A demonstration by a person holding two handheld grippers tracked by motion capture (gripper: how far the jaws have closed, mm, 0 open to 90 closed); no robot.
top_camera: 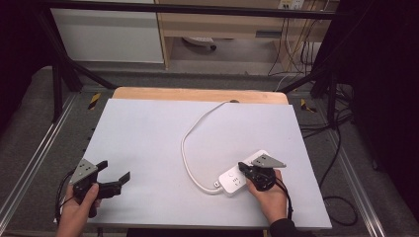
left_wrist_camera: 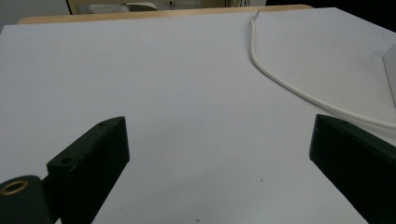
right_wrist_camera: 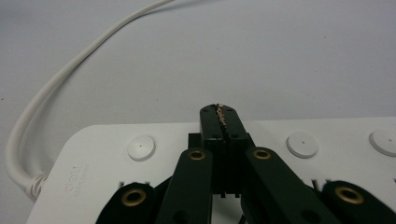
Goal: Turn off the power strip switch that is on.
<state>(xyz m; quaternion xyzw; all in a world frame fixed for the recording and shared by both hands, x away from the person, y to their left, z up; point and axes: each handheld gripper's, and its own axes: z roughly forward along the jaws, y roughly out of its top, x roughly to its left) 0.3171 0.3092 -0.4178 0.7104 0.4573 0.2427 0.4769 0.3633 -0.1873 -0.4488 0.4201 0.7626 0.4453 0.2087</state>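
Note:
A white power strip [top_camera: 236, 180] lies on the white table [top_camera: 148, 133] at the front right, and its white cable [top_camera: 185, 148] loops away toward the back edge. A hand holds my right gripper [top_camera: 242, 167] over the strip's top. In the right gripper view its jaws [right_wrist_camera: 223, 114] are pressed together with nothing between them, the tips resting over the power strip [right_wrist_camera: 93, 154] between two round buttons, the cable [right_wrist_camera: 46, 102] curving off at the left. My left gripper [top_camera: 114, 170] is held at the front left, open and empty [left_wrist_camera: 217, 123].
The left gripper view shows bare table ahead, the cable [left_wrist_camera: 280, 81] crossing at the right and a corner of the power strip [left_wrist_camera: 391, 70] at the edge. A wooden strip [top_camera: 197, 94] borders the table's back. Black frame posts and floor cables surround it.

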